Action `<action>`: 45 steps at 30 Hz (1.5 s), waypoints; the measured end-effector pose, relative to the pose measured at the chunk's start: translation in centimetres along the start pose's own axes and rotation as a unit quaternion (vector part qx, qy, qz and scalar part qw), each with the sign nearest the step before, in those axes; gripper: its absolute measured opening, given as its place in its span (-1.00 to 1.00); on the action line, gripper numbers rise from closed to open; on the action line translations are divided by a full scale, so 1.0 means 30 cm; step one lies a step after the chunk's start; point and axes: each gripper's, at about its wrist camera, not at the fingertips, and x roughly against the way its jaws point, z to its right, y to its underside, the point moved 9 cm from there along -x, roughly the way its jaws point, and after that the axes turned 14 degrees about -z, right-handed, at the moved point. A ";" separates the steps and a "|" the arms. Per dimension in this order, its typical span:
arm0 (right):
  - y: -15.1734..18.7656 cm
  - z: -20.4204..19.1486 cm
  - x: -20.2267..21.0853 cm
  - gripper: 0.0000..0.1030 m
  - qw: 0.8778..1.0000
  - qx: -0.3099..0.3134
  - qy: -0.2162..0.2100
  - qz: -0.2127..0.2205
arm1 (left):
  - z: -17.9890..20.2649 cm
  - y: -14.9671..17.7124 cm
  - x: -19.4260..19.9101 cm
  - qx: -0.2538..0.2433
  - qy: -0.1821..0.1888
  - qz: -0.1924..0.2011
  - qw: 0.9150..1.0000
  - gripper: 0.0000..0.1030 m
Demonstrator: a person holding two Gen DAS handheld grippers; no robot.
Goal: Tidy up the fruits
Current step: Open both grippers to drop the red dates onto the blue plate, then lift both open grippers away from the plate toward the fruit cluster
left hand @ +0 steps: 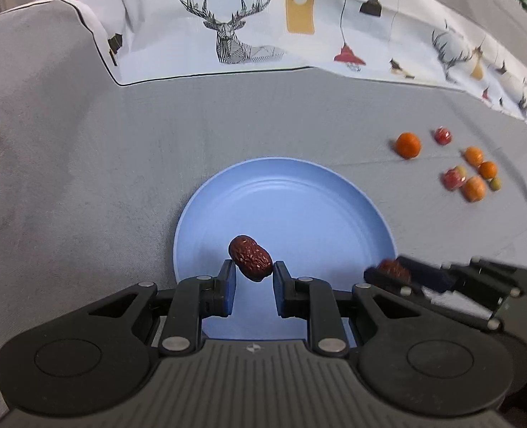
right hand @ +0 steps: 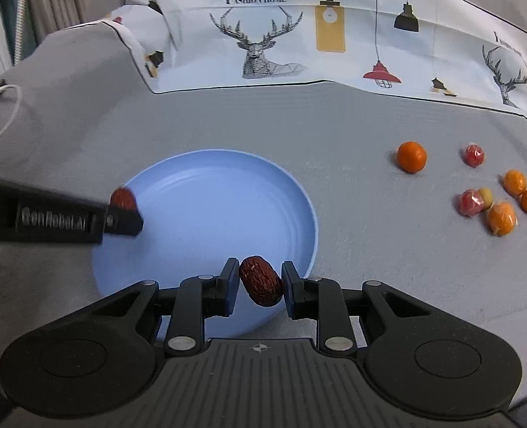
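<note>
The left gripper (left hand: 253,274) is clamped on a wrinkled red date (left hand: 250,257), which sits crosswise between its two blue-padded fingertips (left hand: 230,278) and juts a little past them. Seen from the left wrist, this date hangs over the near part of the blue plate (left hand: 299,192), just inside its near rim.

The right gripper (right hand: 259,281) is likewise closed on a second red date (right hand: 261,281), pinched between its pads with the fruit's long side tilted. From the right wrist view, that date is over the near right edge of the plate (right hand: 228,196). The plate itself is bare on its visible surface and lies on a grey cloth (left hand: 85,164).

Each gripper shows in the other's view: the right one enters the left wrist picture from the right, blurred, at the plate's near right rim; the left one enters the right wrist picture from the left, over the plate's left side, its date partly hidden behind a finger.

Well apart from both grippers, to the right on the cloth, lies a loose orange fruit (right hand: 411,157), a wrapped red fruit (right hand: 473,155) beside it, and nearer, a cluster of small fruits (right hand: 500,201) in orange, red and yellow-green. A printed deer cloth (right hand: 263,46) lies along the far side.
</note>
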 end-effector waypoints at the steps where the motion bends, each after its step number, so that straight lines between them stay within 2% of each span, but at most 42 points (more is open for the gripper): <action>1: -0.014 0.000 -0.005 -0.47 1.000 0.000 -0.005 0.003 | 0.001 -0.008 0.000 -0.008 -0.013 0.006 1.000 -0.47; 2: -0.028 0.002 -0.009 -0.43 1.000 -0.001 -0.008 0.004 | 0.002 -0.017 0.006 -0.018 -0.026 0.014 0.999 -0.12; 3: -0.039 0.008 -0.007 -0.33 1.000 -0.003 -0.006 0.003 | 0.003 -0.024 0.017 -0.027 -0.034 0.021 0.999 0.33; 4: -0.046 0.014 0.000 -0.10 1.000 -0.006 0.000 0.004 | -0.007 -0.030 0.033 -0.026 -0.050 0.031 0.998 0.50; 5: -0.051 0.028 0.011 0.04 1.000 -0.011 0.012 0.008 | -0.019 -0.034 0.050 -0.023 -0.063 0.042 0.997 0.83; 6: -0.048 0.044 0.029 0.15 1.000 -0.017 0.021 0.009 | -0.036 -0.031 0.070 -0.018 -0.071 0.053 0.996 1.00; 7: -0.041 0.054 0.048 0.46 1.000 -0.022 0.020 0.008 | -0.051 -0.023 0.086 -0.012 -0.071 0.057 0.996 0.99; 8: -0.031 0.063 0.074 0.69 0.999 -0.027 0.015 0.010 | -0.067 -0.005 0.102 -0.006 -0.067 0.050 0.996 0.99; 11: 0.034 0.061 0.171 0.78 0.999 -0.028 0.006 0.014 | -0.096 0.061 0.159 0.019 -0.052 0.025 0.998 0.99; 14: 0.116 0.027 0.272 0.84 1.000 -0.018 -0.004 0.016 | -0.102 0.156 0.237 0.043 -0.039 0.015 0.998 0.99; 18: 0.212 -0.028 0.406 0.92 0.999 -0.004 -0.002 0.039 | -0.080 0.281 0.323 0.055 -0.051 0.017 0.997 0.99; 20: 0.230 -0.046 0.454 0.93 0.998 0.004 0.000 0.055 | -0.062 0.328 0.353 0.055 -0.059 0.022 0.996 0.99; 22: 0.234 -0.060 0.502 0.94 0.997 0.017 0.011 0.076 | -0.032 0.356 0.378 0.048 -0.053 0.024 0.997 0.99; 27: 0.257 -0.047 0.604 0.98 0.993 0.015 0.021 0.114 | 0.025 0.370 0.478 0.032 -0.049 0.057 0.997 0.99; 36: 0.300 -0.025 0.720 0.98 0.988 0.005 0.027 0.155 | 0.088 0.395 0.594 0.026 -0.048 0.096 0.994 0.99; 45: 0.326 -0.048 0.763 0.98 0.985 0.018 0.018 0.172 | 0.104 0.415 0.642 0.023 -0.053 0.106 0.993 0.99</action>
